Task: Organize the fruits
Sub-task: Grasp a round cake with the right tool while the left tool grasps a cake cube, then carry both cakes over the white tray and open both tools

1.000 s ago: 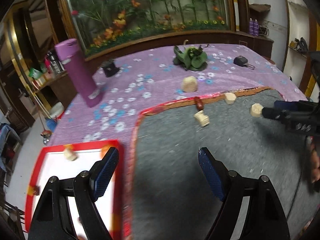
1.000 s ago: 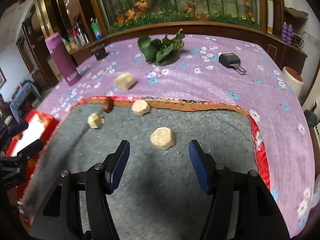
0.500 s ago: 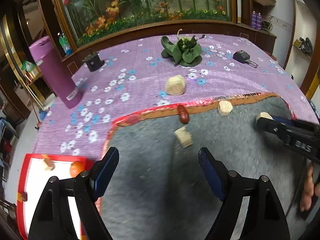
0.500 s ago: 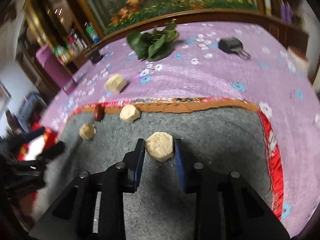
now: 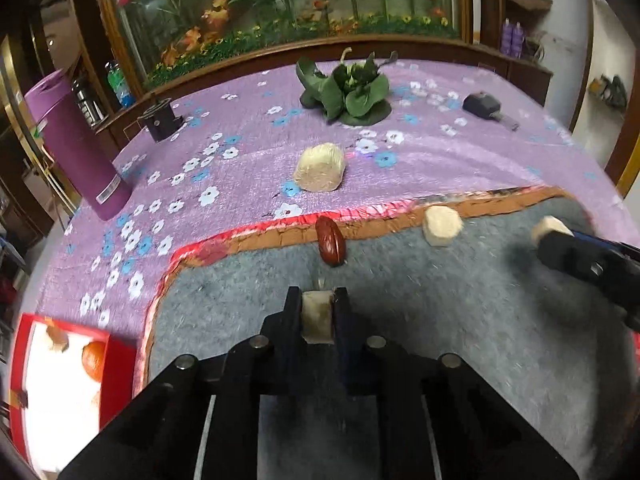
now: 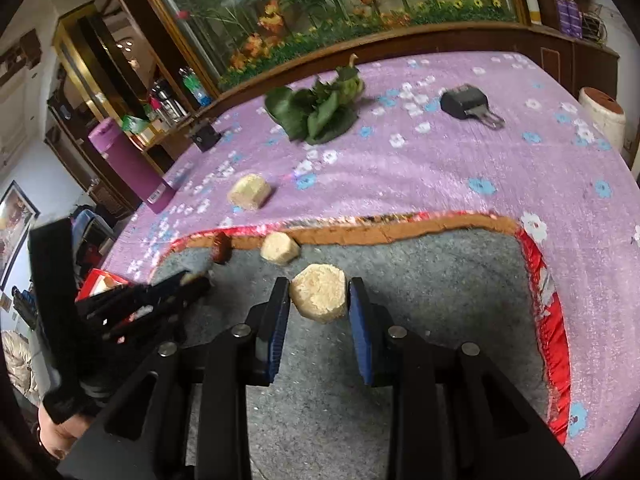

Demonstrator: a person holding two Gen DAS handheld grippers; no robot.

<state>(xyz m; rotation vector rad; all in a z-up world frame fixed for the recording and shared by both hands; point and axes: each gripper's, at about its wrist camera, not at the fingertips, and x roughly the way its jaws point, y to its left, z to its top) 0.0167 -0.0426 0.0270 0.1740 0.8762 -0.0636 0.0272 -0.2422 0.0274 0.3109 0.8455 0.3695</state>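
On the grey mat [image 5: 440, 320], left gripper [image 5: 317, 312] has now clamped shut on a small pale chunk [image 5: 316, 318] it only hovered over before; right gripper [image 6: 319, 300] still pinches a bigger pale chunk [image 6: 319, 292]; date [image 5: 330, 241] sits at the mat's far border; plenty of bare mat between the grippers.

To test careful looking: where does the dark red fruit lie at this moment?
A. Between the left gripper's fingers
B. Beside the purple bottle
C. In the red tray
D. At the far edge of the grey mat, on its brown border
D: the dark red fruit lies across the brown border at the far edge of the grey mat, ahead of the left gripper, which holds a pale chunk.
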